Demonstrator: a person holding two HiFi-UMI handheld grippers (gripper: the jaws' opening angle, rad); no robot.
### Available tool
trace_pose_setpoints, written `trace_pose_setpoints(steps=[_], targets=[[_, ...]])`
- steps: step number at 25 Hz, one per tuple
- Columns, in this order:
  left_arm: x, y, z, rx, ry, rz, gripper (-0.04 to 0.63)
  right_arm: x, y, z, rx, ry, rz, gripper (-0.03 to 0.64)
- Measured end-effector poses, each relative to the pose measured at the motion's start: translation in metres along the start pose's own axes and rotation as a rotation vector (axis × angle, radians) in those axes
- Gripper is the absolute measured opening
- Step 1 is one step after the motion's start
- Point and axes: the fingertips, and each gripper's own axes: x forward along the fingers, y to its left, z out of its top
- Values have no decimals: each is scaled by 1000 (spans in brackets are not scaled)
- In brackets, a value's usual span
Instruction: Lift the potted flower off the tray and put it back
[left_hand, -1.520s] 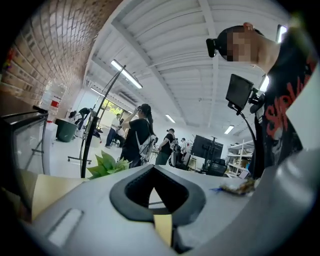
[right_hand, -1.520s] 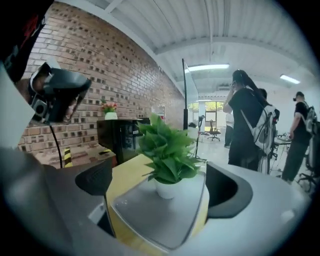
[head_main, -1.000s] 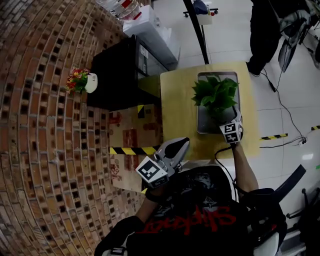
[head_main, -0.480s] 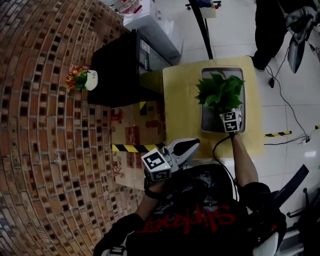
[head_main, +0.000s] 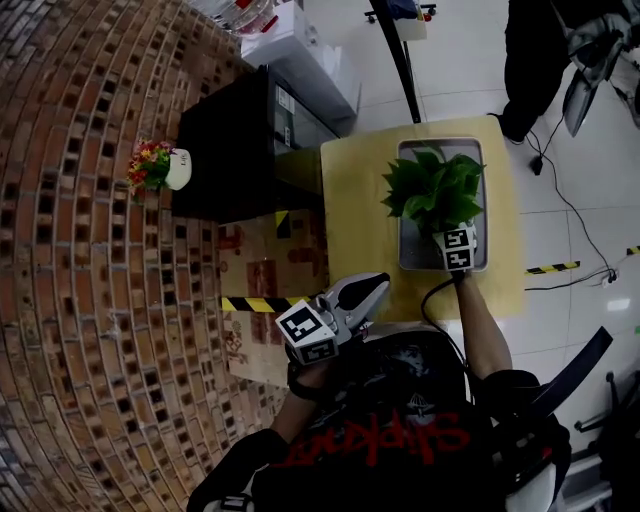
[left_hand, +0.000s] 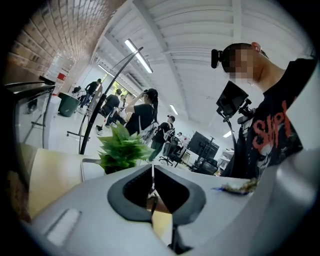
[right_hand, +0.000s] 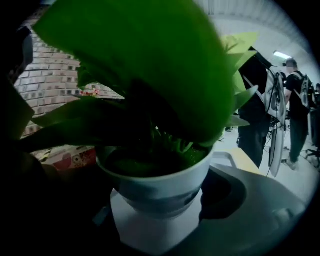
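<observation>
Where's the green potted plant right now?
Head view, right of centre: the potted plant sits in the metal tray on the yellow table, its white pot between the closing jaws of the right tool.

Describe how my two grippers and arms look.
The left gripper and right gripper both have light grey shells with black jaw pads and a cube of black-and-white square markers. A black cable trails from the right one, whose jaws are closing with the potted flower between them. The person wears a short-sleeved black T-shirt with red print.
</observation>
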Motion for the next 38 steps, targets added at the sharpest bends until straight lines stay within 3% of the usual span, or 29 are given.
trace_pose_setpoints(steps=[4,20,22,25,29,38], targets=[[2,14,12,-14,-45,85,2,-34,12,38,-26,-73,21,522],[0,0,25,62,-171,90,0,-179,33,183,-99,-189,-61,522],[-2,1,24,61,-152,102,0,-189,42,198,-119,-190,-44,522],[-2,-2,19,42,-112,100,0,-198,54,210,-135,-189,-11,522],[-10,-11,22,25,-170,59,0,-202,68,217,-130,-219,11,522],[-39,-6,-3,4,-154,84,0,-186,76,217,-81,-304,41,522]])
